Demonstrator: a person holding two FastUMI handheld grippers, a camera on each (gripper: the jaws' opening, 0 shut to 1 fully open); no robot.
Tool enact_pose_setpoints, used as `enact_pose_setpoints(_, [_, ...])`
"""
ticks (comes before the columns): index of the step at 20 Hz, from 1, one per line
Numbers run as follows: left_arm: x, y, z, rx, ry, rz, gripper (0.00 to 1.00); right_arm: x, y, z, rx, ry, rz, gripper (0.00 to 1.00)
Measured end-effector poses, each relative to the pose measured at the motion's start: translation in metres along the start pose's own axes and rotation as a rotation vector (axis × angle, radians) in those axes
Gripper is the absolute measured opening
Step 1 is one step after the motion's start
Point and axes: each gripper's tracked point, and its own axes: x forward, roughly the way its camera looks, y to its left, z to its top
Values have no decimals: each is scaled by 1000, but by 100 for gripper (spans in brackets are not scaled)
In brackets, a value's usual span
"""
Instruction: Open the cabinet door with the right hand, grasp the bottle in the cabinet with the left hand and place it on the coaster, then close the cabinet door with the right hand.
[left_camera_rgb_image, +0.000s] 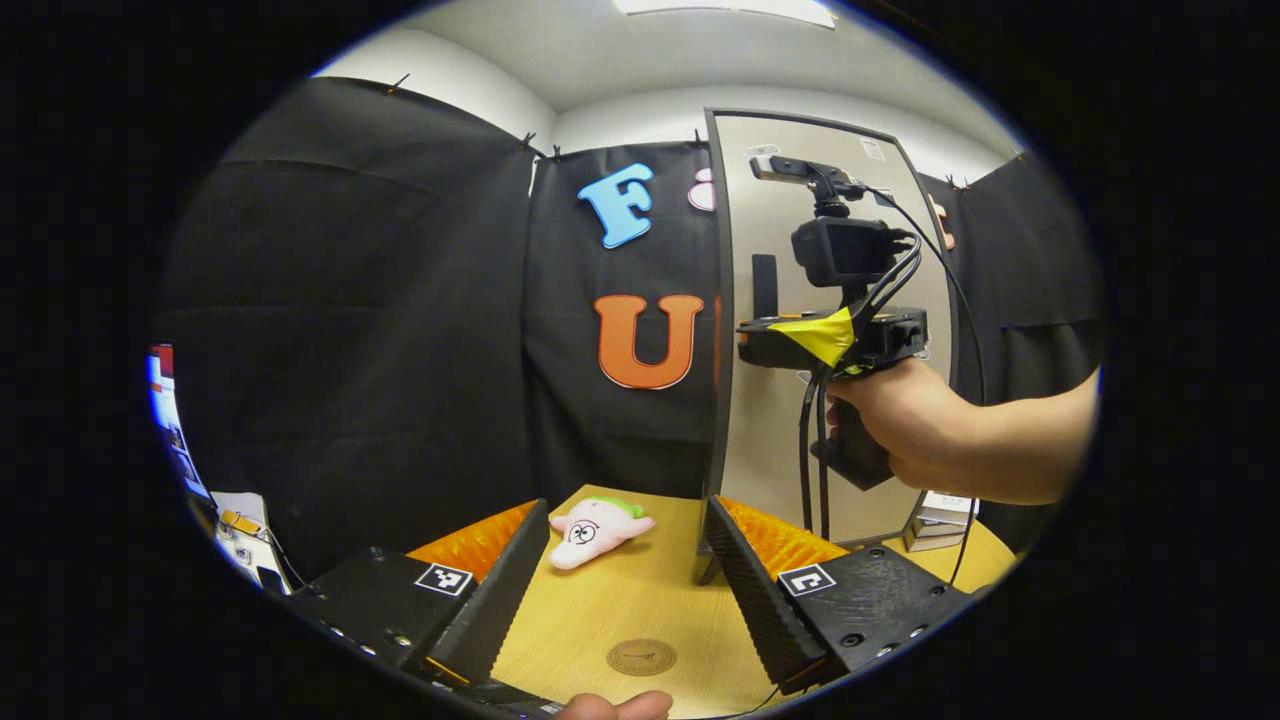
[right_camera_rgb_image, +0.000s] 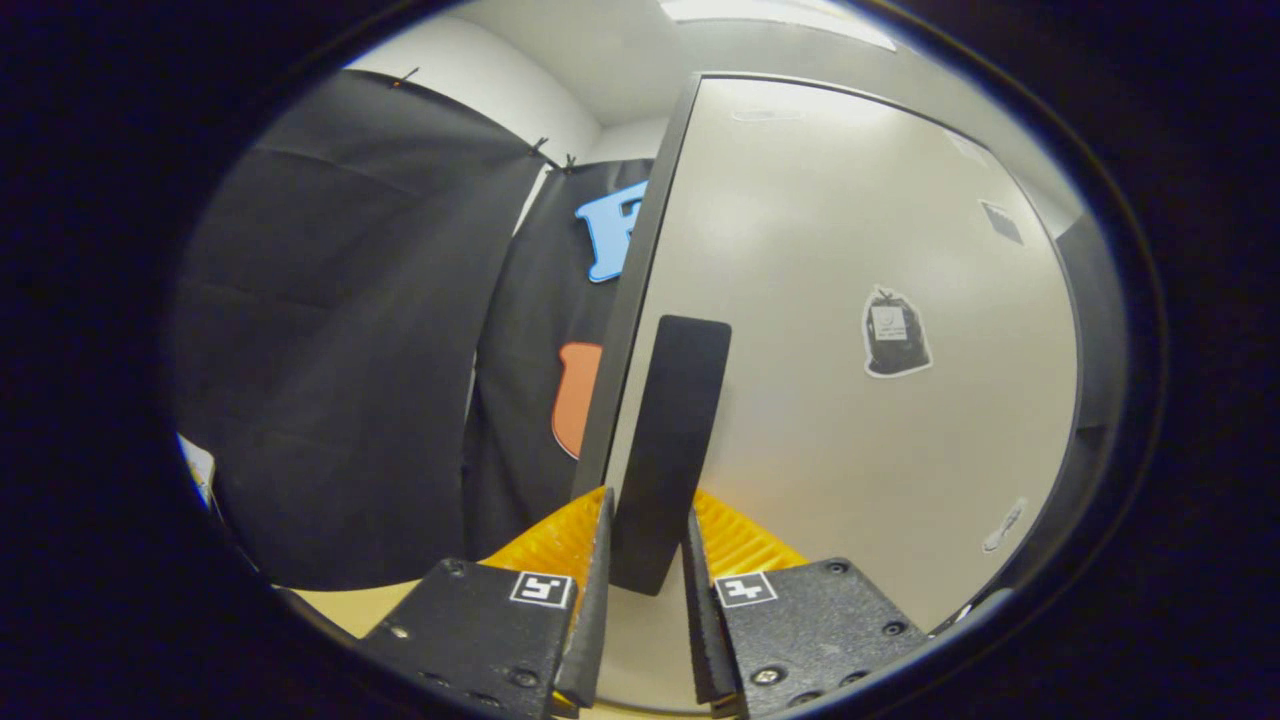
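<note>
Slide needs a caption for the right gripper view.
Right gripper closed on the cabinet door's black handle, ready to pull it open.

Pale grey cabinet door (right_camera_rgb_image: 850, 330) edged in dark grey, with a matte black handle (right_camera_rgb_image: 668, 450) and a small black-and-white sticker (right_camera_rgb_image: 893, 333). Black ribbed fingers backed in bright orange on the right gripper (right_camera_rgb_image: 645, 560), each carrying a black-and-white square marker. Same black and orange on the left gripper (left_camera_rgb_image: 625, 580). Light yellowish wood grain on the table (left_camera_rgb_image: 640, 600). Round brown coaster (left_camera_rgb_image: 641, 657) with a fine dark emblem. Pink plush toy (left_camera_rgb_image: 597, 530) topped with green, black-outlined eyes. Yellow tape (left_camera_rgb_image: 822, 335) on the far black gripper.
</note>
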Motion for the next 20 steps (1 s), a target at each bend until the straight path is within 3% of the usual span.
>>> enact_pose_setpoints(3, [-8,20,-1,-16,-9,34,95,-1,2,-2,71,68,14,33])
enact_pose_setpoints(6, [-13,40,-4,-36,-10,57,95,-7,3,-1,69,94,40,29])
enact_pose_setpoints(11, [-13,51,-11,-86,-20,60,95,-31,9,4,81,138,131,24])
enact_pose_setpoints(20, [0,23,-24,-25,9,-64,95,-95,2,16,130,198,336,22])
